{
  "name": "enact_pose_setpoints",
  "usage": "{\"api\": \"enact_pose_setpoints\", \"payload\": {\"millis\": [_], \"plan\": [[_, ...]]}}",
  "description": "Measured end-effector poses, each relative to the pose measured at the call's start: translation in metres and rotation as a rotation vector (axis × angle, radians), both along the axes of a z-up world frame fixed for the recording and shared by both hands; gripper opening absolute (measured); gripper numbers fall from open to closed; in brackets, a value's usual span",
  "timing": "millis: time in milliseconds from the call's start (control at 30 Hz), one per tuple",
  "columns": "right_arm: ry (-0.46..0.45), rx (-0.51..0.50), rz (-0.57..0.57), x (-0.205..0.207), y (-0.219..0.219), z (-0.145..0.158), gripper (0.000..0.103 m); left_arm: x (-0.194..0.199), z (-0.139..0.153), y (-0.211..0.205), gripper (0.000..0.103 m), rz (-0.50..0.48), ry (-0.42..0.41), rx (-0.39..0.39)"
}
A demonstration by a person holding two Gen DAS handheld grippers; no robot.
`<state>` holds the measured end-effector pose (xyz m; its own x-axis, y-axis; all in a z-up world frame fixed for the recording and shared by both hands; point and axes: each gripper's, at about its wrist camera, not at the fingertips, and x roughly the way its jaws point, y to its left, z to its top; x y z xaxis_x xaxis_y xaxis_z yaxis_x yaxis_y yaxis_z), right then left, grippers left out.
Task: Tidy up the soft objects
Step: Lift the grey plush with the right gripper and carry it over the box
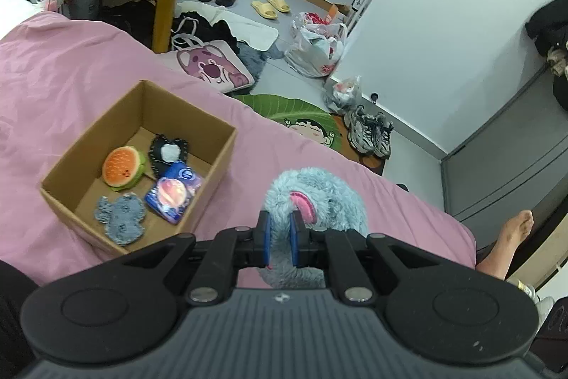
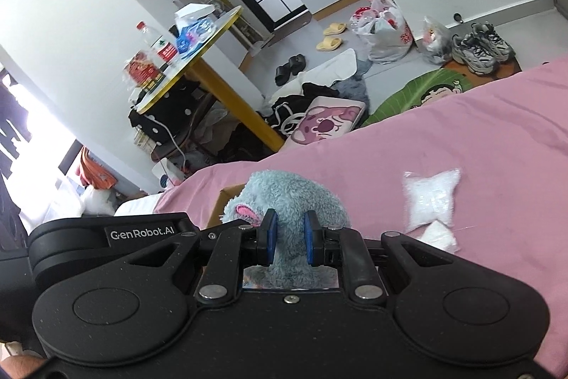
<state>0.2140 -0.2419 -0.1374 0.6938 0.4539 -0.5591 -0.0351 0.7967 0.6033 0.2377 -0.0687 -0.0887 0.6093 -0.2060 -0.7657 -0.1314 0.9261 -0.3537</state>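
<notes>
Both grippers, left gripper [image 1: 280, 238] and right gripper [image 2: 290, 238], clamp blue plush toy [image 1: 319, 198]. Step: carrying plush. Next: move over cardboard box [image 1: 198, 116], release among items.

The left claw [image 1: 280, 242] is built of matte black plastic: two short black fingers faced with blue pads [image 1: 267, 242], each carried on angled black link bars pinned with round silver bolts [image 1: 203, 294]. Behind the links sit two broad rounded black lobes, each with a shallow circular recess, and between them a dark grey ribbed plate bearing a small pale emblem. The right claw [image 2: 290, 238] has the same black fingers, blue pads [image 2: 272, 238], link bars and silver pins, with a small screw [image 2: 290, 299] at the middle of its black body. White lettering "GenRobot.AI" [image 2: 142, 233] marks a black housing at its left.
</notes>
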Motion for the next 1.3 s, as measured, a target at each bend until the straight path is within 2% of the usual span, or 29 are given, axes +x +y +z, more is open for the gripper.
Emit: {"api": "enact_pose_setpoints", "payload": {"millis": [533,867,1300], "plan": [[-0.021,-0.007,0.083,0.004,0.063,0.012,0.016,-0.003,0.009,0.075,0.010,0.059,-0.011,-0.043],[0.015,-0.027,0.131,0.016,0.099,0.002,0.016,0.004,-0.008,0.111,0.010,0.100,0.022,-0.059],[0.088,-0.075,0.159,0.036,0.129,-0.022,0.016,0.025,-0.048,0.144,0.010,0.133,0.102,-0.098]]}}
